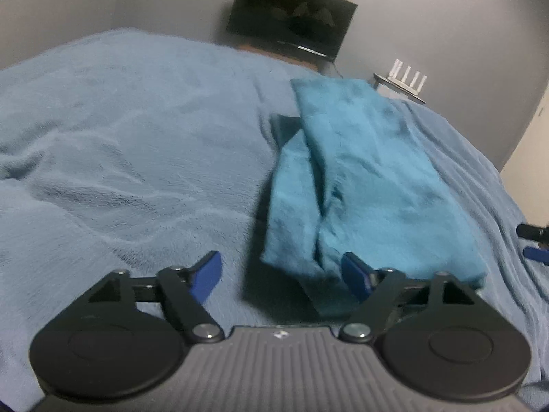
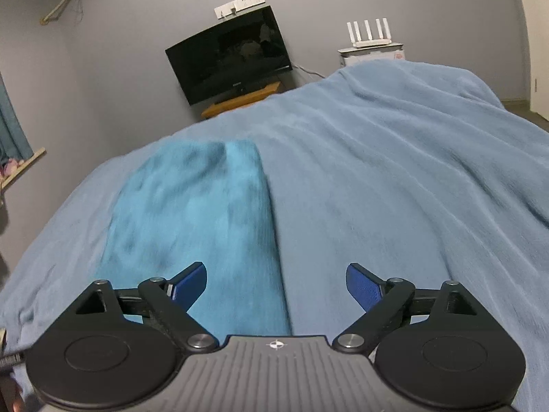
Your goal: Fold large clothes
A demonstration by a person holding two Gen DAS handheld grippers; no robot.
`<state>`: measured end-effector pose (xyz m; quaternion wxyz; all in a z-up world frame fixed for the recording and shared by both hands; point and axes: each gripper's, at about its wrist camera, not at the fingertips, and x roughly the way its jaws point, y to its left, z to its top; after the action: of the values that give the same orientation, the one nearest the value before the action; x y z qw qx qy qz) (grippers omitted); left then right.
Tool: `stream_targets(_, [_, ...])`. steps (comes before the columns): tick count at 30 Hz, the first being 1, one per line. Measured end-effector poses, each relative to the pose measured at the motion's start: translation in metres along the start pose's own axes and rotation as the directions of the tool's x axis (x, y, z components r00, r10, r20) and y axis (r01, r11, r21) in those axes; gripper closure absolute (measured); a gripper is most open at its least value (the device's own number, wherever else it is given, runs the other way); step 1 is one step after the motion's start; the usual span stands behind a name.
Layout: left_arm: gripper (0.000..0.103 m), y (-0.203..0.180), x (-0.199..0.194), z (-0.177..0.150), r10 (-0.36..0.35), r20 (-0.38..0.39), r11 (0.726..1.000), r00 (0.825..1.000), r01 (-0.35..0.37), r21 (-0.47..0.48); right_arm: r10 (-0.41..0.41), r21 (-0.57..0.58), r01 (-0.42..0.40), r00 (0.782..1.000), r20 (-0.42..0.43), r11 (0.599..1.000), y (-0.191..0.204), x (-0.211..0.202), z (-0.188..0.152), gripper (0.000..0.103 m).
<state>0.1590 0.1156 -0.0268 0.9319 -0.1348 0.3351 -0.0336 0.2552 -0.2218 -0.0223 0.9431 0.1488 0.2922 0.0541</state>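
A teal fleece garment (image 1: 360, 178) lies folded into a long strip on the pale blue bedcover (image 1: 120, 137). My left gripper (image 1: 281, 274) is open and empty, just above the garment's near left corner. In the right wrist view the garment (image 2: 192, 223) runs away from me. My right gripper (image 2: 276, 285) is open and empty, over the garment's near right edge. The tip of the right gripper shows at the right edge of the left wrist view (image 1: 535, 243).
A dark TV (image 2: 230, 55) on a wooden stand stands against the grey wall beyond the bed. A white router (image 2: 372, 34) sits on a box to its right. The bedcover (image 2: 411, 171) spreads wide to the right of the garment.
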Motion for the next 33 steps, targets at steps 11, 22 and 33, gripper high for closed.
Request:
stream_targets(11, [0.006, -0.076, -0.037, -0.055, 0.056, -0.023, 0.981, 0.998, -0.05, 0.188, -0.036, -0.204, 0.03, 0.999, -0.024, 0.979, 0.067, -0.076, -0.1, 0.002])
stream_targets(22, [0.006, -0.102, -0.046, -0.081, 0.105, 0.055, 0.938, 0.993, -0.118, 0.325, -0.069, -0.457, 0.066, 0.998, 0.011, 0.887, 0.114, -0.074, -0.125, 0.0])
stream_targets(33, [0.006, -0.099, -0.044, -0.079, 0.106, 0.044, 0.938, 0.993, -0.114, 0.328, -0.059, -0.41, 0.05, 0.998, -0.009, 0.911, 0.107, -0.069, -0.119, 0.0])
